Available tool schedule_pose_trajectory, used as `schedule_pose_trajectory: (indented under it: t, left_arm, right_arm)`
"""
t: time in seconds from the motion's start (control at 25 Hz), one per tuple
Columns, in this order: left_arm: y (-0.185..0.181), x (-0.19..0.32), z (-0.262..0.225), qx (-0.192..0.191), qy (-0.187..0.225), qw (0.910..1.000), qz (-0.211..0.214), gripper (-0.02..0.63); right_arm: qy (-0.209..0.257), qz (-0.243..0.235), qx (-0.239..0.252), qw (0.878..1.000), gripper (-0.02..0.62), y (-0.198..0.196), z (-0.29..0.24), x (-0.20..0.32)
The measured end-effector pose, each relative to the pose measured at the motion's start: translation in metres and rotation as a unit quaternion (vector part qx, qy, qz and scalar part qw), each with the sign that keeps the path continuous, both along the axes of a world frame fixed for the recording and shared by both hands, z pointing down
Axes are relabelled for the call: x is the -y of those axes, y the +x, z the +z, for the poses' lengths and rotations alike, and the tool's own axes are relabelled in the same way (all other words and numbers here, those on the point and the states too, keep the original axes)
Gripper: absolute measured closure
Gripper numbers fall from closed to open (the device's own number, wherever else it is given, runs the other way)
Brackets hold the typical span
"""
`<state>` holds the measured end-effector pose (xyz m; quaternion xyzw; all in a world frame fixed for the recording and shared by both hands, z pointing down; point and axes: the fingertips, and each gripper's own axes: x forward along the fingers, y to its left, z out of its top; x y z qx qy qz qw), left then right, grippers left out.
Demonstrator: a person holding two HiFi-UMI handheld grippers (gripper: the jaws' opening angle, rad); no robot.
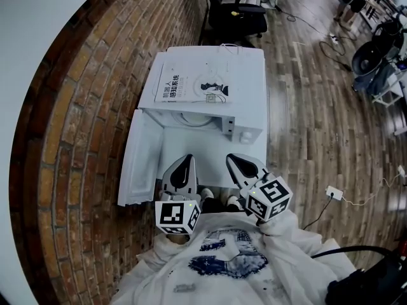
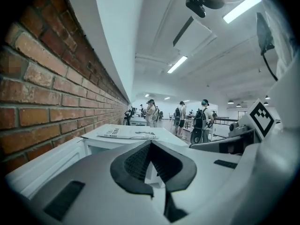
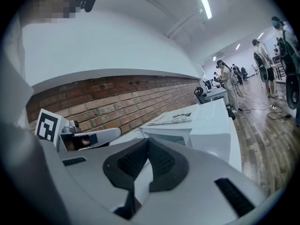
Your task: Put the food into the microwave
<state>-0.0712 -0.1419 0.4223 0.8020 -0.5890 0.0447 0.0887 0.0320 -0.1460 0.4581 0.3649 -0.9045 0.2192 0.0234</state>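
Looking down through the head view, I have both tools drawn in close to the operator's white sweatshirt (image 1: 229, 259), side by side and apart from each other. The left gripper (image 1: 185, 161) has its jaws pressed together, the dark pads meeting at the tip with nothing between them. The right gripper (image 1: 236, 159) is the same: jaws closed tip to tip and empty. Each one carries its marker cube at the rear, nearest the body.

Just ahead of both tips stands the white microwave (image 1: 245, 75). Its door (image 1: 141, 164) is swung fully open and lies ahead of and to the left of the left gripper, beside the brick wall (image 1: 95, 107). The open cavity faces the tools, directly beyond the left gripper's tip. Inside it I can make out a pale round shape (image 1: 191, 118), but I cannot tell whether that is the turntable, a plate or the food; I see no food in either gripper.

A printed booklet (image 1: 194, 81) lies flat on top of the microwave, on the side nearer the wall. Wooden floor (image 1: 305, 119) spreads to the right of the right gripper. Farther ahead, past the microwave, stands a black office chair (image 1: 236, 11).
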Motion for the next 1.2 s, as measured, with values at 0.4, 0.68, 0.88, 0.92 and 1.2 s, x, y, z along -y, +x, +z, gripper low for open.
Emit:
schedule_pose_trajectory:
  t: [0.4, 0.68, 0.88, 0.92, 1.2]
  left_arm:
    - [0.005, -0.004, 0.003, 0.000, -0.006, 1.0000, -0.001, 0.598]
    - [0.006, -0.004, 0.011, -0.007, -0.018, 0.9998, -0.002, 0.598]
    - [0.008, -0.004, 0.012, -0.005, -0.021, 0.9998, -0.004, 0.598]
    - [0.009, -0.004, 0.012, -0.006, -0.021, 0.9997, -0.004, 0.598]
    - [0.009, -0.002, 0.021, -0.016, -0.033, 0.9993, -0.006, 0.598]
  right_arm:
    - [0.014, 0.005, -0.006, 1.000, 0.583, 0.007, -0.005, -0.003]
    - [0.012, 0.004, -0.007, 1.000, 0.583, 0.009, -0.002, -0.003]
    - [0.009, 0.004, -0.004, 1.000, 0.583, 0.011, -0.002, -0.003]
    - [0.008, 0.004, -0.003, 1.000, 0.583, 0.012, -0.002, -0.003]
    - [0.005, 0.001, -0.003, 1.000, 0.583, 0.011, 0.003, -0.002]
